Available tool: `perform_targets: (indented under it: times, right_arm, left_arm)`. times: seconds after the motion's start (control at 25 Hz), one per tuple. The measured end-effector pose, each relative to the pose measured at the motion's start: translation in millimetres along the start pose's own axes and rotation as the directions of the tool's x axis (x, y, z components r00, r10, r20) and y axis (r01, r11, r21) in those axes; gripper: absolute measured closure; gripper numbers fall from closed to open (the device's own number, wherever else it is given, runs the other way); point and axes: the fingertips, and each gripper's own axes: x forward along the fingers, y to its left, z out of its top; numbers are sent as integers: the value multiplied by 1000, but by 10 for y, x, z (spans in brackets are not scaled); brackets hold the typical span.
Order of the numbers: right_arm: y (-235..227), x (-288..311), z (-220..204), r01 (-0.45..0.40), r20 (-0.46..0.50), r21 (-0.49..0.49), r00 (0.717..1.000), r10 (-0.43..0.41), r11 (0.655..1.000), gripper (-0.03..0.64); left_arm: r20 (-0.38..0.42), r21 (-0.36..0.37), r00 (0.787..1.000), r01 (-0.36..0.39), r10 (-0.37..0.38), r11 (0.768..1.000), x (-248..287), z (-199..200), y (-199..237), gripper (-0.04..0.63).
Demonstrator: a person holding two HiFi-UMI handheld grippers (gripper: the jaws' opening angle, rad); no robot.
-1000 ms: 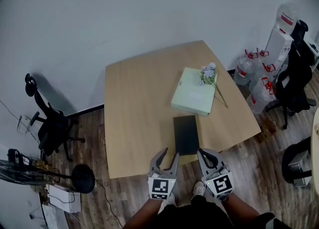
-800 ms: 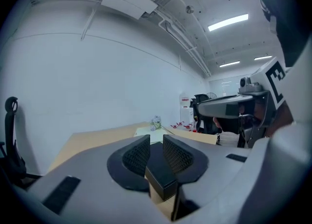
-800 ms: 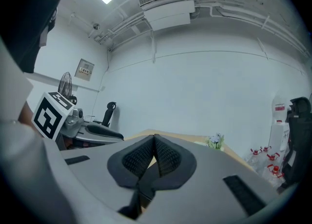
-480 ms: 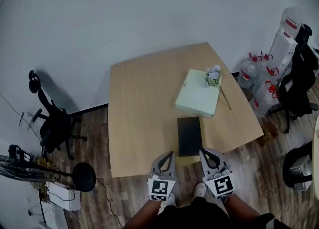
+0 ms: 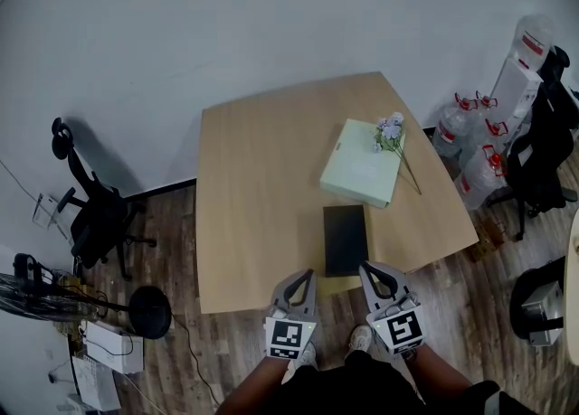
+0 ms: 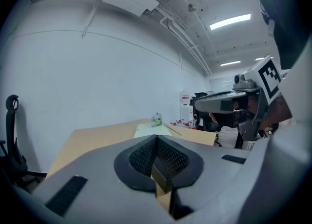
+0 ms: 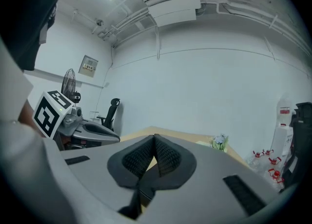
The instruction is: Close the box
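A pale green flat box [image 5: 356,174] lies on the wooden table [image 5: 253,196], with a small bunch of flowers [image 5: 390,132] at its far right corner. In front of it, near the table's front edge, lies a flat black box [image 5: 346,240]. My left gripper [image 5: 307,273] hangs just off the front edge, left of the black box, shut on nothing. My right gripper [image 5: 365,268] sits at the black box's near right corner, also shut and empty. In the left gripper view the pads [image 6: 146,154] meet, and the green box [image 6: 146,130] shows far beyond them.
A black office chair [image 5: 95,219] stands left of the table, with a floor fan [image 5: 145,311] near it. Several water bottles [image 5: 470,155] and another chair [image 5: 538,146] crowd the right side. The person's feet [image 5: 360,339] are just below the grippers.
The left gripper's jaws have shut; a second ago they stood apart. Both grippers stay at the table's front edge, and the view has shifted slightly.
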Motion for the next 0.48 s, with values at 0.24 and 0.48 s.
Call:
perform_targets:
  times: [0.24,0.48]
  right_arm:
    - [-59,-29,-57,15,-27,-9,1000,-15,1000,604]
    - [-139,-35,21,82,-85,-40,993,-86,996,604]
  left_arm:
    - [-10,-21,1000,21,-21,1000,13,-69,-71,584]
    - [17,-50,997,79,-78,996,8,-43,-197,583]
